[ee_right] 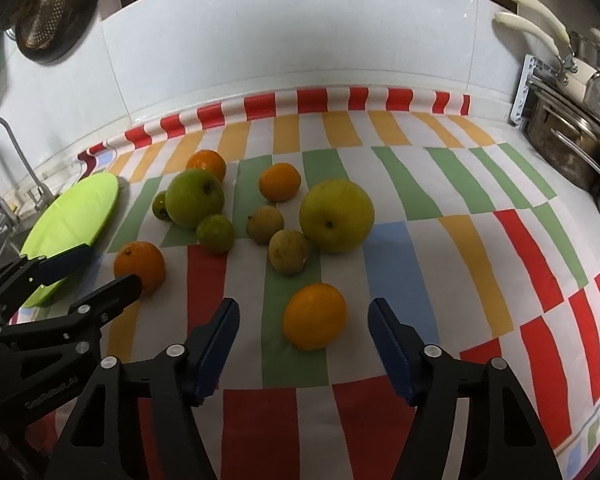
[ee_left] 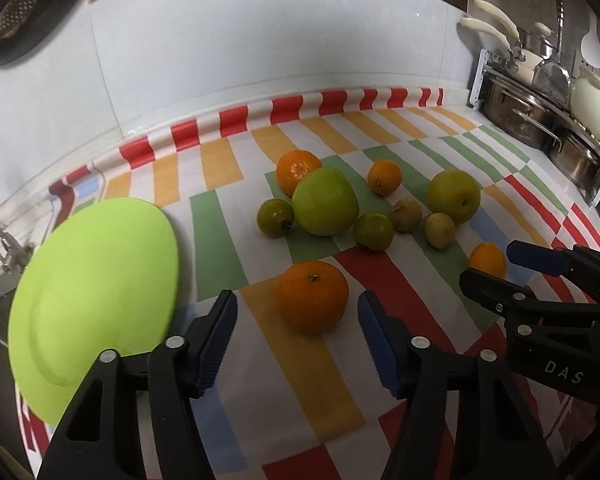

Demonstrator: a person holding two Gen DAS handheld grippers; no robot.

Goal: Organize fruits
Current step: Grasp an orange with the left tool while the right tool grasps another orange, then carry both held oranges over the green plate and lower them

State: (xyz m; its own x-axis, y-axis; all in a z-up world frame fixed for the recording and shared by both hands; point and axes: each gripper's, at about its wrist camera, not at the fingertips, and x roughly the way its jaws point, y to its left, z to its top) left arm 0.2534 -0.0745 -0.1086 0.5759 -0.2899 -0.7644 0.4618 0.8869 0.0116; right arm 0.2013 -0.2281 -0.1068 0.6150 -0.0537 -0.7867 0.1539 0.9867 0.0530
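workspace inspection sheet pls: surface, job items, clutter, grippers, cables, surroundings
Surface: counter under a striped tablecloth, flat, no spills seen.
Job's things: four oranges, two big green apples, two small green fruits and two brownish ones loose on the cloth; lime green plate at the left, nothing on it.
Clutter: nothing seen.
Grippers: left gripper open, near orange between its fingers, untouched; right gripper open around front orange, untouched.
Cables: nothing seen.
Surroundings: white tiled wall, faucet at left, rack of steel pots at right, colander hanging up left.
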